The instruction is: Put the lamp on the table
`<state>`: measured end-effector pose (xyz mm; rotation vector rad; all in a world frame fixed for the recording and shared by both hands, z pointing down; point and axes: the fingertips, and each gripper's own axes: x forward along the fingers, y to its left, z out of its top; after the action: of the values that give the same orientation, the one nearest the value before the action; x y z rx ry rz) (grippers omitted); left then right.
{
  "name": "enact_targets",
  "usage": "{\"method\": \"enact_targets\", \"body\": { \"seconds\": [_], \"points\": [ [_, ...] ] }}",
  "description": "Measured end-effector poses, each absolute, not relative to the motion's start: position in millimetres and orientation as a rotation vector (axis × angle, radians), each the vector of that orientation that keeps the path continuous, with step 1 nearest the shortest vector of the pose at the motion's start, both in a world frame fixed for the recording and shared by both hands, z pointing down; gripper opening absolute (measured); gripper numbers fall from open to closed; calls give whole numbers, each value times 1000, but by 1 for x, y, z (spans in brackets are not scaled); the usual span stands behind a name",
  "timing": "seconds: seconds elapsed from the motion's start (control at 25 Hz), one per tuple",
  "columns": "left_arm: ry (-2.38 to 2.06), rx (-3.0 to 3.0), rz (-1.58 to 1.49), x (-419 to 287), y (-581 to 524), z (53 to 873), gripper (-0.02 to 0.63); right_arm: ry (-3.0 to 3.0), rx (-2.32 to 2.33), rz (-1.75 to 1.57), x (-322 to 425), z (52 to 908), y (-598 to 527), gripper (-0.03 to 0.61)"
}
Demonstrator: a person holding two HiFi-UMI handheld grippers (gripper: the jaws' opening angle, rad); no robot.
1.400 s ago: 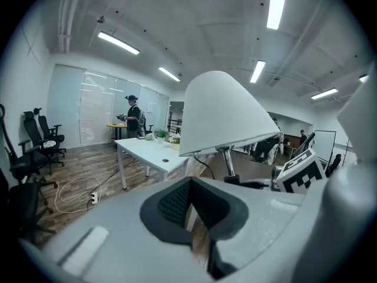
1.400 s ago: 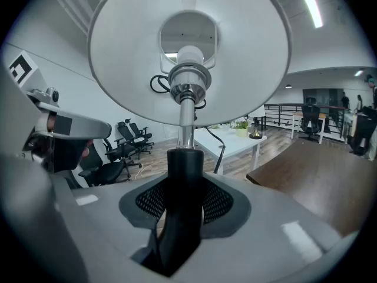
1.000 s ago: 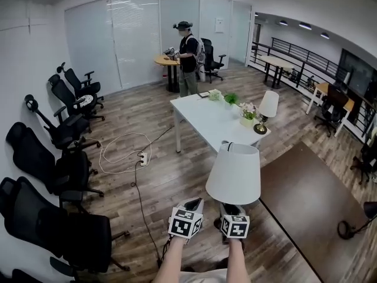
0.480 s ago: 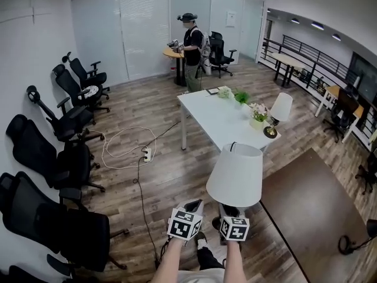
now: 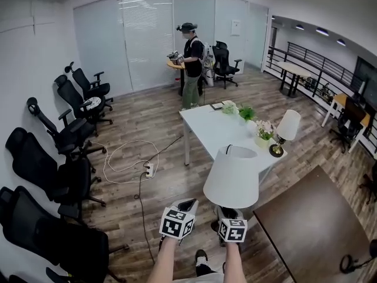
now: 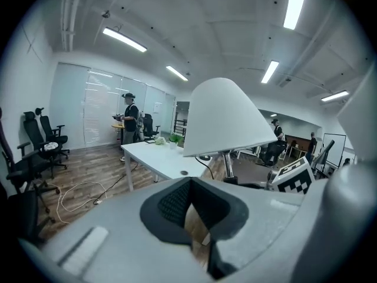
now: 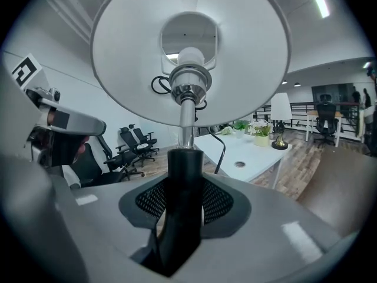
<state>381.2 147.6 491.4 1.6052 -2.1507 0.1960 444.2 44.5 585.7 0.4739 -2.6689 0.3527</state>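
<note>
Right gripper (image 7: 184, 208) was found clamped on the black stem of the lamp (image 5: 231, 177), with both jaws pressed flat against that stem. The lamp stood upright in the air at 6 o'clock of the head view, over the wood floor. It was well short of the white table (image 5: 209, 128), which lay ahead toward 1 o'clock. Left gripper (image 6: 189, 217) stood just beside the right one at 9 o'clock, its jaws drawn nearly together with nothing between them.

Handling, as judged: the shade appeared thin and easily dented, and the load top-heavy. The stem looked stiff but smooth and could twist in the pads. Hold belongs on the stem, never on the shade.

The right gripper view showed the shade's underside, the bulb (image 7: 189, 58) and the cord (image 7: 222, 149) hanging beside the stem. The head view gave only the shade's outside. The head view alone showed a second lamp (image 5: 287, 128) and flowers (image 5: 265, 128) at the table's 3 o'clock end. The lamp's base could not be made out in any view.
</note>
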Motion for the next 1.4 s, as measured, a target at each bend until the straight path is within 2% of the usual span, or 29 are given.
{"method": "enact_targets", "body": {
  "seconds": [0.56,1.4],
  "points": [
    [-2196,1607,243,321,49,484,0,-2704,398,327,363,578,-52,167],
    [-2131,1511,211,284,14,541,0,-2746,430,348,329,596,-104,167]
  ]
}}
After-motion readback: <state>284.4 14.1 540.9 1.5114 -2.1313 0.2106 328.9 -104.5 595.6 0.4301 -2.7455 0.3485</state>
